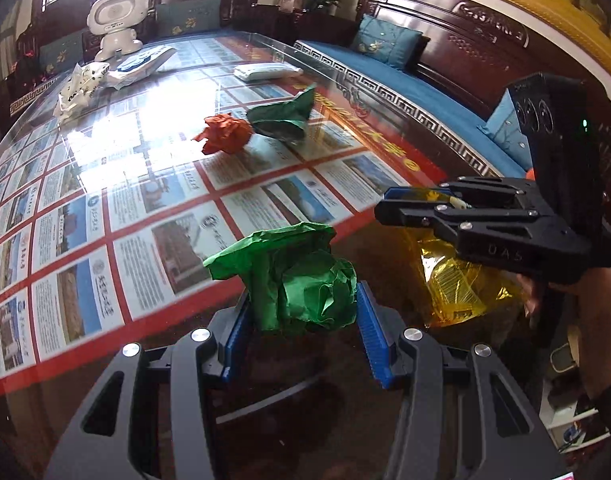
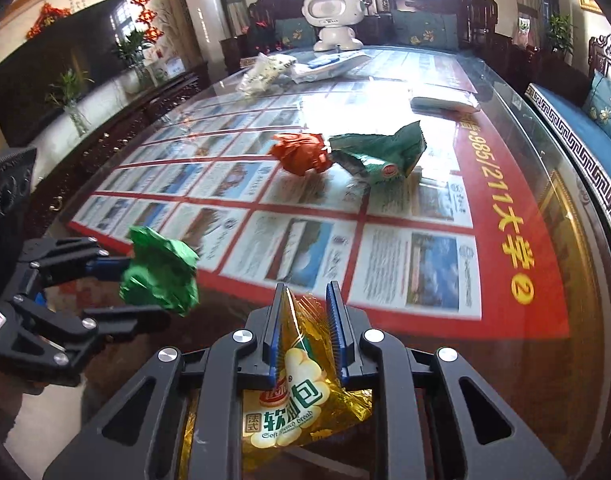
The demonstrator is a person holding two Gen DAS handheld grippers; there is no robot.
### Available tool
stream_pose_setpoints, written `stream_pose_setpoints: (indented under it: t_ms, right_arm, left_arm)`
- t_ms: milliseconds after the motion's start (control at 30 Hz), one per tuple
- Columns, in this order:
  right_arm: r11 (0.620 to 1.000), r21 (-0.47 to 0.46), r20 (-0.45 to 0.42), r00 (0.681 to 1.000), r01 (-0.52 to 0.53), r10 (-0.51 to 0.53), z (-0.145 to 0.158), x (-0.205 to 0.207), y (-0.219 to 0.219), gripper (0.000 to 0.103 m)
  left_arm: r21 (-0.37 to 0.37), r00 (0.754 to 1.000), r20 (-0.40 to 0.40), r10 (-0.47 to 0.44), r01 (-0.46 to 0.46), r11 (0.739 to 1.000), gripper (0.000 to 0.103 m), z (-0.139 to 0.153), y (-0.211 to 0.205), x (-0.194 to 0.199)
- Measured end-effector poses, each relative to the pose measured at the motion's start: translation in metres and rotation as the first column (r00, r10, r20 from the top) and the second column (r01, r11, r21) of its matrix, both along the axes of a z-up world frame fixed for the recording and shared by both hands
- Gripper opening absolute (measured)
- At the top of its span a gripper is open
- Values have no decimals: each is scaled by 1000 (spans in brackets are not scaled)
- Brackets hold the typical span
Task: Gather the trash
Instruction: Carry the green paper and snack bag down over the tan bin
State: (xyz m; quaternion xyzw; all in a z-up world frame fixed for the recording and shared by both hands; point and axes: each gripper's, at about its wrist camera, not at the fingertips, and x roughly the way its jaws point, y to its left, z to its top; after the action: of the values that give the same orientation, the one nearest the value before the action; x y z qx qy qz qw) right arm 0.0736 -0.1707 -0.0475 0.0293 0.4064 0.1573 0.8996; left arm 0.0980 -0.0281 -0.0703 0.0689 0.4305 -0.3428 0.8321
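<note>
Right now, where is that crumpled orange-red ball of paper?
The crumpled orange-red paper ball lies on the glass-topped table near its middle, seen in both wrist views, touching the green foil snack wrapper at its right, beyond both grippers.

Crumpled matt green paper ball [image 1: 301, 280]; glossy, crinkled gold foil bread wrapper [image 2: 293, 396]. Glass tabletop [image 2: 505, 184], smooth and highly reflective, over a printed sheet. Far benches [image 1: 457, 40] of dark carved, polished wood.

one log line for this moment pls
left gripper: shut on green paper wad | right gripper: shut on yellow bread wrapper | on table: orange wad, green packet
</note>
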Motion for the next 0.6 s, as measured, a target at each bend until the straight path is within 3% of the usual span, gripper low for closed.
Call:
stream_pose_setpoints:
  t_ms: [300,600]
  right_arm:
    - [997,30,28,998,-66,65,9,-89,10,20]
    - [990,7,-3,990,-141,141,-7,-172,24,20]
  left_arm:
    - [8,998,20,-52,52,999,50,2,2,-77]
    - [21,994,23,-111,111,994,50,-3,1,-150]
